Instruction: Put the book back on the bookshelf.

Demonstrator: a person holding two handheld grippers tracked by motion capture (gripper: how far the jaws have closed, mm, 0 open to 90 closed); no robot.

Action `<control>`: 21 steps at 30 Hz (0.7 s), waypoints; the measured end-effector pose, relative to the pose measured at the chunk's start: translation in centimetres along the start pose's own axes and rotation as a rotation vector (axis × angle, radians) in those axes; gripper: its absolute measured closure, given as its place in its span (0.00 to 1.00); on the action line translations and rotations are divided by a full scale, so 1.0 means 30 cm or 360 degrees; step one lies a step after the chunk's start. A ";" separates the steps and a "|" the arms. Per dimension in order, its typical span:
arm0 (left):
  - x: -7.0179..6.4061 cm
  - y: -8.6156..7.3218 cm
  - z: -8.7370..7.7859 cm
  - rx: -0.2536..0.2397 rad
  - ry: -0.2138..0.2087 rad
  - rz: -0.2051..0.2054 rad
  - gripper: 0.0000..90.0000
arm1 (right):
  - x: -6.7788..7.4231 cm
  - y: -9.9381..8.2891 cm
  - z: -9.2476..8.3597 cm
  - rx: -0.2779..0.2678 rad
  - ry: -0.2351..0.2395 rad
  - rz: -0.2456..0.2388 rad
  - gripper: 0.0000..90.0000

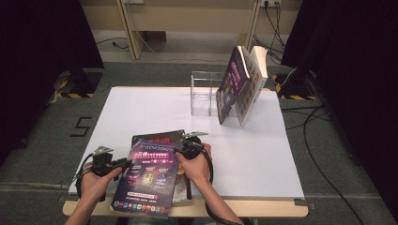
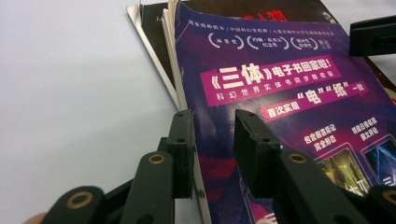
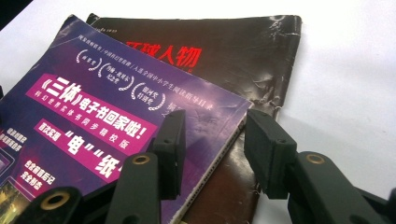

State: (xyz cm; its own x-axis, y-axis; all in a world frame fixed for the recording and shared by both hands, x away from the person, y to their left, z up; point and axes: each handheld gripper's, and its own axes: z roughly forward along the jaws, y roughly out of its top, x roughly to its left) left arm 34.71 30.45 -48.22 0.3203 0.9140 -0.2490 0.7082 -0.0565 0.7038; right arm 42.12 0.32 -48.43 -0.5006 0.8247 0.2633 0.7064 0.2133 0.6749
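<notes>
A purple-covered book (image 1: 149, 173) (image 2: 289, 93) (image 3: 107, 107) lies near the table's front edge. It rests on a dark, creased magazine with red lettering (image 1: 164, 137) (image 2: 154, 18) (image 3: 243, 56). My left gripper (image 1: 126, 164) (image 2: 212, 126) straddles the book's left page edge, one jaw beside the pages and the other over the cover. My right gripper (image 1: 180, 153) (image 3: 215, 126) straddles the book's right edge. One of its jaws is over the cover, and a gap shows between the edge and the outer jaw. Both grippers stand open.
A clear acrylic holder (image 1: 206, 93) stands at the back of the white tabletop (image 1: 263, 154). Two upright books (image 1: 241, 84) lean against its right side. The purple book's near end overhangs the table's front edge. Cables run over the floor at the right.
</notes>
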 end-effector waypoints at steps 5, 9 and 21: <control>0.007 0.003 0.000 0.0007 -0.0025 -0.0014 0.75 | 0.005 0.001 0.004 0.0002 0.0001 -0.0008 0.65; 0.016 -0.001 0.002 0.0002 -0.0041 -0.0070 0.75 | 0.004 -0.001 0.001 -0.0001 0.0008 0.0003 0.66; 0.033 0.004 -0.007 0.0000 -0.0042 -0.0164 0.89 | 0.000 -0.005 -0.003 -0.0002 0.0008 0.0003 0.67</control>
State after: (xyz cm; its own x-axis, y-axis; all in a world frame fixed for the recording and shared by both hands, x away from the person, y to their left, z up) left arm 34.98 31.44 -48.24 0.2625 0.9040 -0.3375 0.7383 0.0371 0.6735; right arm 41.96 0.23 -48.48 -0.5015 0.8226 0.2681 0.7069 0.2109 0.6751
